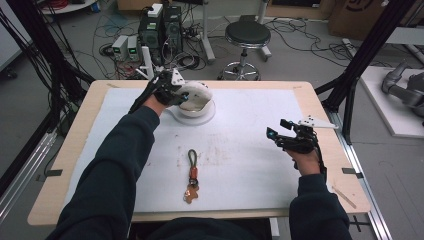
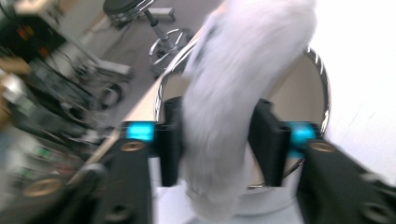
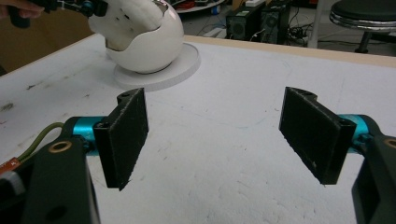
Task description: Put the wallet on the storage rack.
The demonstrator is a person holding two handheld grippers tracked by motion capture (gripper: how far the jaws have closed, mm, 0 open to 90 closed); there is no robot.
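From above, the left gripper (image 1: 167,90) is at the far side of the table (image 1: 65,150), over a white fluffy thing (image 1: 196,93) that lies in a white round bowl (image 1: 197,107) on a flat white disc (image 1: 205,117). The left gripper view adds what the high view cannot give: the fluffy thing (image 2: 233,102) stands between the two black pads (image 2: 268,140), and a thin gap shows on the right side, so the pads look released and not pressing, though the picture is blurred. Its long axis runs away from the fingers, from the fingertips up and over the shiny rim of the bowl (image 2: 322,88). In the right gripper view the bowl (image 3: 149,46) looks like a cracked eggshell, and the fluffy thing (image 3: 126,23) hangs over its broken edge toward the left gripper (image 3: 84,7). The left forearm reaches far forward with the hand turned down. The right gripper (image 1: 290,137) is held nearer, above the white mat (image 1: 250,175), its fingers (image 3: 123,135) spread wide with nothing between them. A key strap (image 1: 192,175) lies well apart from both, near the person.
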